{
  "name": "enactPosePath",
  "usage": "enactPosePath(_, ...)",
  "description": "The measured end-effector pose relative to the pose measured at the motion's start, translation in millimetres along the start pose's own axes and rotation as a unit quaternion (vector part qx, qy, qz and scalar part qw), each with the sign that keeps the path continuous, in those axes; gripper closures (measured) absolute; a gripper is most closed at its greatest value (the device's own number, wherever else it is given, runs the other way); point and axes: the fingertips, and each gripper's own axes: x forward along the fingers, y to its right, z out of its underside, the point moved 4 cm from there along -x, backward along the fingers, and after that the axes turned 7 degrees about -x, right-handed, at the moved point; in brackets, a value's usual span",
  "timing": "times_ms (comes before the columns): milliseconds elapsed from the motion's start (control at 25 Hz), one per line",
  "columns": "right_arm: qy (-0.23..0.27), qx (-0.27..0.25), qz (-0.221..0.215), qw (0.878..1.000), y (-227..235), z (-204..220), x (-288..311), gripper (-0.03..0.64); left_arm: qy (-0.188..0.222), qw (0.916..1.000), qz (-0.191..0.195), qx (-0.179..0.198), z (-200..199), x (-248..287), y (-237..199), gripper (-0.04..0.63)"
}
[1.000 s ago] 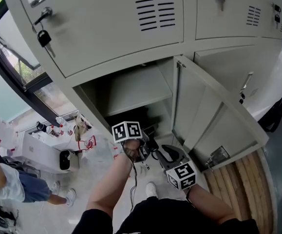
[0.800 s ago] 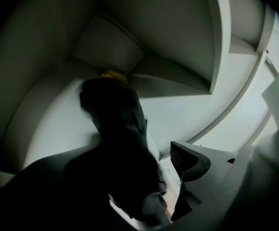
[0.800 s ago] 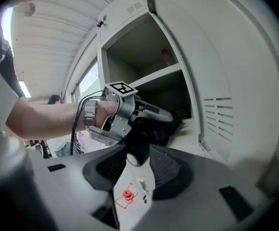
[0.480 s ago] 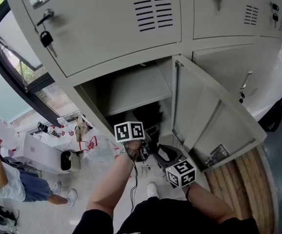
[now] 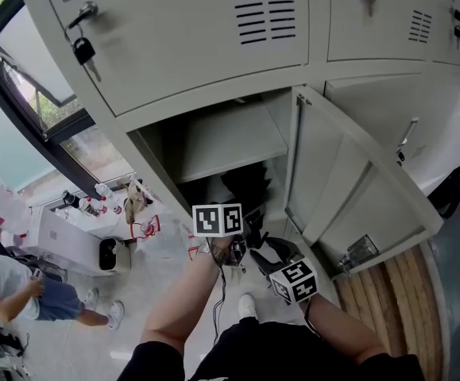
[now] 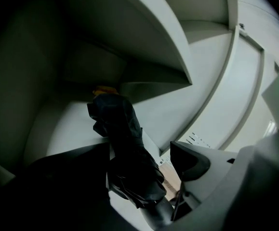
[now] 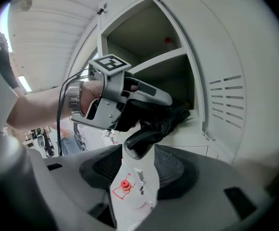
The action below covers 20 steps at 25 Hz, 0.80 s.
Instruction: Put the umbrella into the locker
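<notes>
opening right gripper [image 7: 138,150] frames umbrella handle [image 7: 141,137], unclear in head view

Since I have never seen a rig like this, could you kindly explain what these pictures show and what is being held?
There is no robot here. A person holds a two-jaw gripper in each hand, and each gripper carries a cube with square markers. The head view comes from a camera on the person's head. It looks down at a grey metal locker whose lower door stands open. The two gripper views come from cameras riding on the grippers, looking along their jaws. The left gripper appears to clamp a black folded umbrella, whose far end reaches into the lower compartment. The right gripper is opening its jaws. The umbrella's black handle lies just at their tips and is not pinched.
</notes>
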Motion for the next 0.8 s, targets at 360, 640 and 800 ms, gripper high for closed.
enactPosePath(360, -0.006, -0.024, -0.007, 1.0, -2.0, 0.8, 5.9, 0.41, 0.036, 0.9938, -0.017, 0.104, 0.7, -26.2, 16.3, 0.238)
enactPosePath(640, -0.002, -0.029, -0.006, 1.0, -1.7, -1.0, 8.8, 0.414, 0.08, 0.9887, -0.008, 0.126, 2.0, -46.4, 17.9, 0.239)
enactPosePath(800, -0.002, -0.034, -0.003, 0.999, -0.7, -2.6, 10.9, 0.416, 0.108, 0.98, 0.002, 0.167, 8.2, -57.8, 27.6, 0.239)
